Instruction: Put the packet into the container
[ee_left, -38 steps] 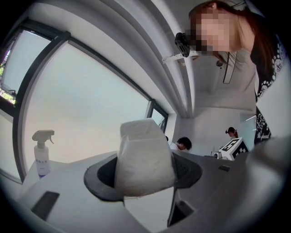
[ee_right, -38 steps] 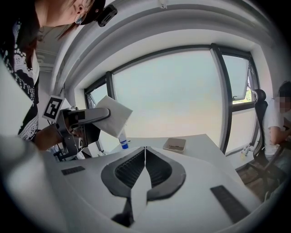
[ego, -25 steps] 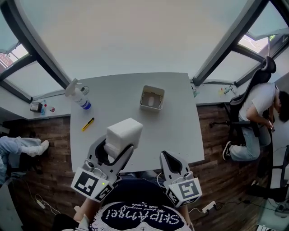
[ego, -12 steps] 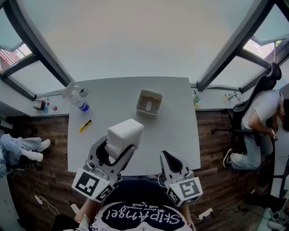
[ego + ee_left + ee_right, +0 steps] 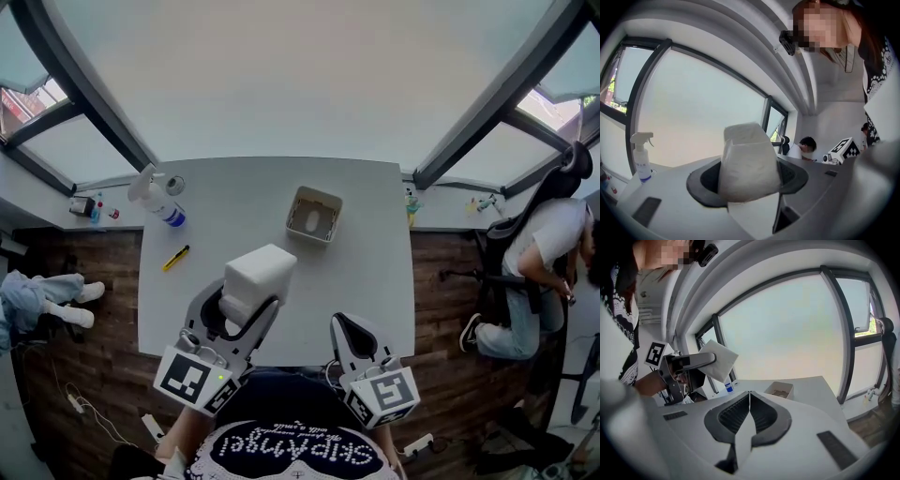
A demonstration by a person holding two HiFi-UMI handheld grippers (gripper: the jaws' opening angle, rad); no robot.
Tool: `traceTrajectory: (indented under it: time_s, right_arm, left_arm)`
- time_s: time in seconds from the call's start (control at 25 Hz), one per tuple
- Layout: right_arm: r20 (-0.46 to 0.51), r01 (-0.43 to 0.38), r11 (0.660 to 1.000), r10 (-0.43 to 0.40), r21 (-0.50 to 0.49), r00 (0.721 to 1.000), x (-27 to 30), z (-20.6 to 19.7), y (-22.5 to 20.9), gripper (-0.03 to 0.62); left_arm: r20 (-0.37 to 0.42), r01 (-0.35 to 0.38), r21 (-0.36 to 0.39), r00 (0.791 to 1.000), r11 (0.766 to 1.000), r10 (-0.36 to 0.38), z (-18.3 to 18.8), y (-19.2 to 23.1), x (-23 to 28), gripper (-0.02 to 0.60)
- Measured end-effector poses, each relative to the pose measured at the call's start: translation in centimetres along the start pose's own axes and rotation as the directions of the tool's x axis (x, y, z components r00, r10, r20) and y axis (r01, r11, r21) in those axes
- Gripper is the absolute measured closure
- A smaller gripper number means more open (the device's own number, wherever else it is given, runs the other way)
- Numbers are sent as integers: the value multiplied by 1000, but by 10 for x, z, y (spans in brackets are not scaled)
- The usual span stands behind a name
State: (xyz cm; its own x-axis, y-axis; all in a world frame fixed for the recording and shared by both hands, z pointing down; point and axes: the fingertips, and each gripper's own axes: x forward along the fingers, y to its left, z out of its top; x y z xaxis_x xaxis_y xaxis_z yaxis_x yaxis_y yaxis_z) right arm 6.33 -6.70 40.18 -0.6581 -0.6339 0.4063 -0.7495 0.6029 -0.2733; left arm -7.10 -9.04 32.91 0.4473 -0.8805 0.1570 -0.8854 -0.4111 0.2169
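Observation:
My left gripper (image 5: 246,302) is shut on a white packet (image 5: 256,281), held up over the table's near edge. In the left gripper view the packet (image 5: 749,161) fills the space between the jaws. The container (image 5: 313,216), a small beige open box, stands on the white table (image 5: 375,272) toward the far middle; it also shows in the right gripper view (image 5: 780,390). My right gripper (image 5: 349,330) hovers at the near edge, jaws pressed together with nothing in them (image 5: 749,397). The packet (image 5: 718,360) and left gripper show at the left of the right gripper view.
A spray bottle (image 5: 159,199) lies at the table's far left corner. A yellow utility knife (image 5: 176,258) lies near the left edge. A person sits on a chair (image 5: 539,234) to the right of the table. Windows surround the table.
The head view has shifted slightly; the table and container sit a little differently in frame. Both grippers keep their places and the packet stays held.

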Motion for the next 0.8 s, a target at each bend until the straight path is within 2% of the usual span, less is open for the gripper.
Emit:
traceTrajectory:
  time_s: [0.28,0.56,0.8]
  right_arm:
    - [-5,35,999,-35,10,999,1,-2,-4,579]
    - [-13,78,996,-78,31,997,-1,-6,-7,579]
    - [-10,94,995,-93,35,996,-4,-7,-6,579]
  left_arm:
    - [-15,21,6,1000,1000,-21,4,10,11,311]
    - [12,61,37,998,997,-61,14,9,26,311]
    - [20,52,70,998,996,-53,19,18,39,311]
